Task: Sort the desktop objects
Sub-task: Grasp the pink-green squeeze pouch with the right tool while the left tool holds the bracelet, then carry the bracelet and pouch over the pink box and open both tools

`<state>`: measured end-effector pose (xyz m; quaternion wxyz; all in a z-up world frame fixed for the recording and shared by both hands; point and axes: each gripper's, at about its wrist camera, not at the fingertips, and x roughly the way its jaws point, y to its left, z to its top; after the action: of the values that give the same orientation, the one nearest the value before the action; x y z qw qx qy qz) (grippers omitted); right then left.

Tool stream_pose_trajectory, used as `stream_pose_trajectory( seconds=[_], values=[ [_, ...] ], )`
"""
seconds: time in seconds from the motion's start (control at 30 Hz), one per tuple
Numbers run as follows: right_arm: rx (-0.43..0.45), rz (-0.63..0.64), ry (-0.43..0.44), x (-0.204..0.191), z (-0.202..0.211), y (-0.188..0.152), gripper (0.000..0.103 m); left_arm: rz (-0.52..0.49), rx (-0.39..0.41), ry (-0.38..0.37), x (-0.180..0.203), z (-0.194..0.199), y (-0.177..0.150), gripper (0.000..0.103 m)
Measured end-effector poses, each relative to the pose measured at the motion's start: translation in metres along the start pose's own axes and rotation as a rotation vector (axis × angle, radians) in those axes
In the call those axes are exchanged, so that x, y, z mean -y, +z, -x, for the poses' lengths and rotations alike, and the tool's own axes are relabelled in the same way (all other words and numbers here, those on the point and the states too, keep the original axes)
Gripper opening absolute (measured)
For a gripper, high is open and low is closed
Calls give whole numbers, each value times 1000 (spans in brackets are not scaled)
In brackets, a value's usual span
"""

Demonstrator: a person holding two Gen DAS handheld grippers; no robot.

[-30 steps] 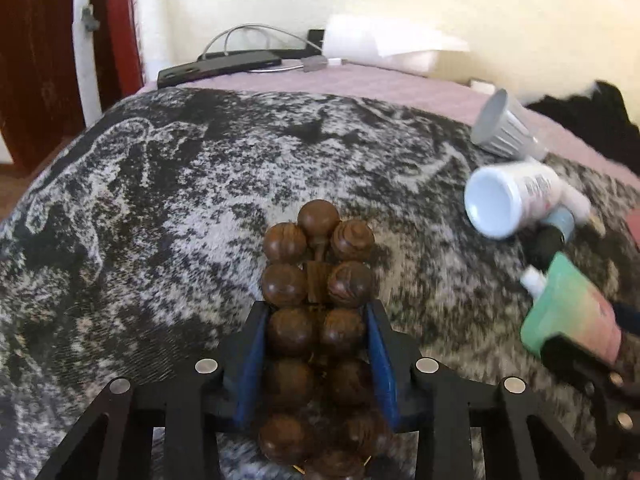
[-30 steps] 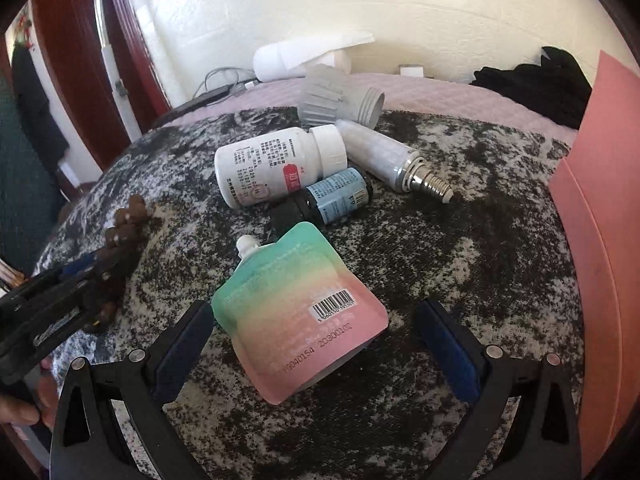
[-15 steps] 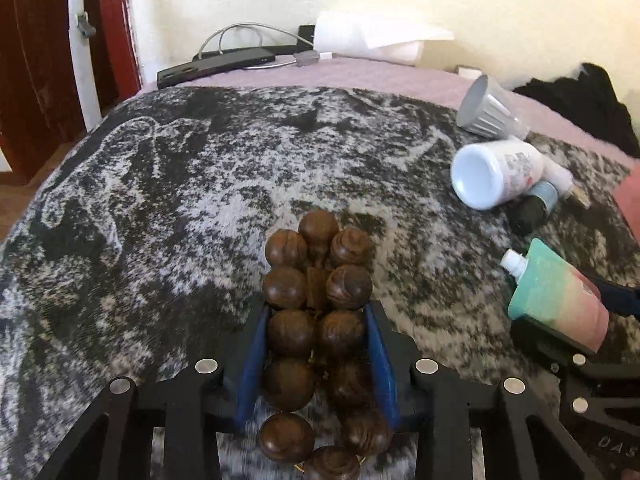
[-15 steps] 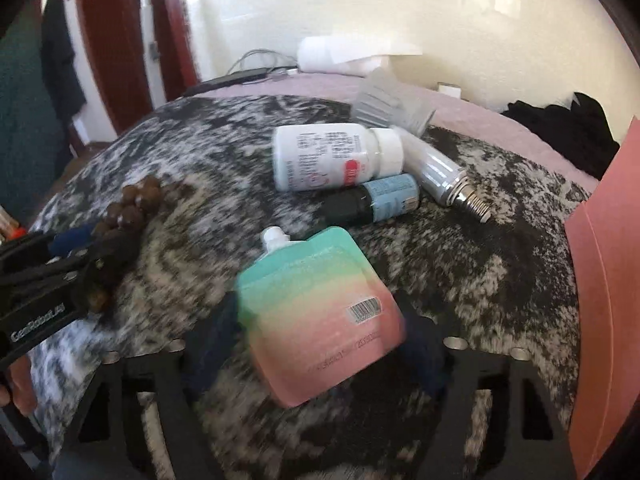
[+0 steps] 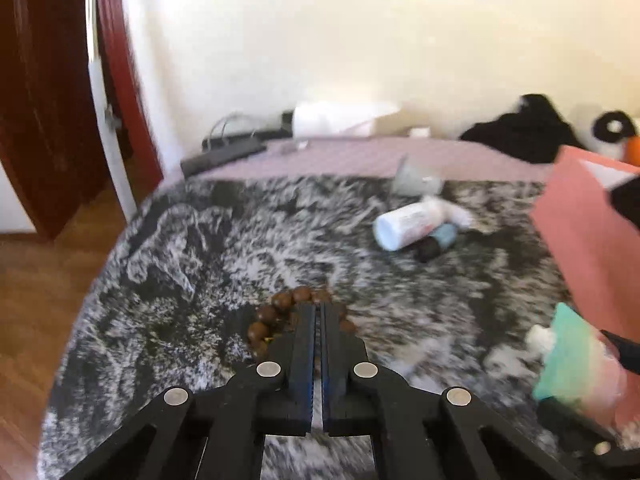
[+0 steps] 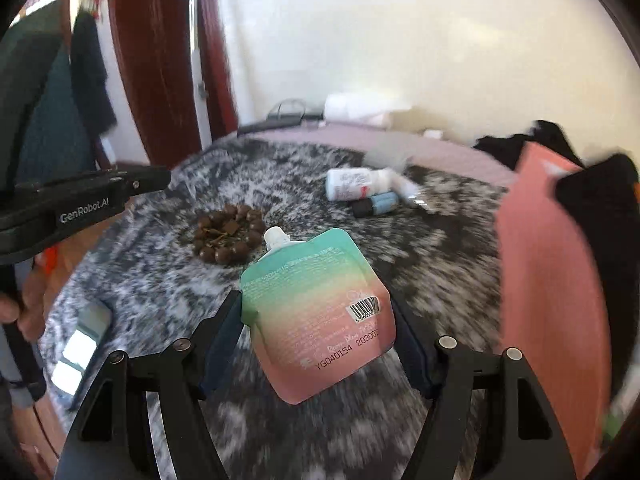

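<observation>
Spouted refill pouch (image 5: 576,360), teal fading to pink, appears at four o'clock in the left wrist view, blurred, close under the pink box (image 5: 580,248) that fills the three o'clock edge. Left gripper (image 5: 319,312) points to twelve; its two blue-lined jaws stand nearly together with only a thin slit between them and nothing held. Wooden bead bracelet (image 5: 280,316) lies on the black-and-white mottled cover (image 5: 200,260) beneath and just past the fingertips, curving out to ten o'clock. White pill bottle (image 5: 408,222) and small dark bottle with blue label (image 5: 438,242) lie touching at two o'clock, well apart from the beads. Open cover runs from nine to twelve o'clock; its edge drops to wooden floor (image 5: 40,300) at nine.

Right wrist view: right gripper (image 6: 318,316) has its jaws spread wide and pressed on both sides of the pouch (image 6: 316,312), which is held spout toward eleven, barcode toward three. Bracelet (image 6: 228,236) lies as a closed ring at eleven o'clock, just beyond the spout; contact cannot be told. Pill bottle (image 6: 352,184) and blue-label bottle (image 6: 376,204) lie at twelve to one. Pink box (image 6: 548,280) stands close at three o'clock, leaving a narrow strip of cover beside the right finger. Left gripper (image 6: 156,178) enters from nine o'clock above the cover's edge.
</observation>
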<state>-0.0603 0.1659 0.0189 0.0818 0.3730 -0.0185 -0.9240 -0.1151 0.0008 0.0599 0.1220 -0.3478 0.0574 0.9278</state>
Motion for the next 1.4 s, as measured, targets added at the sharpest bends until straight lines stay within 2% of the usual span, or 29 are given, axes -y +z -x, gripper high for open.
stream_pose_trajectory(
  seconds=[0.13,0.27,0.33,0.4,0.53,0.6,0.63,0.67,0.73,0.8,0.83,0.87,0.9,0.93,1.1,1.3,1.4],
  values=[
    [54,-75,25,10,46,-18,74,35,-1,-5,5,16,-9,0],
    [56,-101,52,18,51,-23,74,89,-35,2,3,11,-20,0],
    [57,-115,65,21,53,-25,74,168,-109,15,-9,-17,-28,7],
    [57,-128,78,25,56,-27,74,209,-182,63,-21,-48,-36,35],
    [58,-154,104,33,60,-31,74,226,-280,141,-47,-106,-32,37],
    [53,-155,109,34,50,-26,74,217,-311,146,-54,-131,-27,39],
    [51,-154,112,34,46,-24,74,212,-326,146,-57,-143,-24,44],
    [48,-153,116,35,42,-22,74,215,-339,141,-59,-155,-23,53],
    [43,-145,121,36,33,-17,74,228,-364,127,-60,-176,-24,59],
    [36,-146,122,35,25,-13,74,223,-332,134,-59,-186,-22,67],
    [31,-149,124,35,20,-12,74,213,-321,133,-57,-184,-21,68],
    [26,-154,125,36,16,-10,74,199,-316,130,-55,-179,-20,64],
    [19,-159,128,36,13,-9,74,185,-310,127,-52,-174,-19,35],
    [17,-158,126,36,10,-9,74,172,-304,123,-50,-169,-18,18],
    [37,-154,130,35,17,-10,74,103,-276,106,-38,-143,-13,17],
    [130,-201,149,51,56,-10,74,27,-181,35,-1,-66,9,17],
    [181,-239,148,65,84,-15,74,-40,-126,-7,37,-20,23,17]
  ],
)
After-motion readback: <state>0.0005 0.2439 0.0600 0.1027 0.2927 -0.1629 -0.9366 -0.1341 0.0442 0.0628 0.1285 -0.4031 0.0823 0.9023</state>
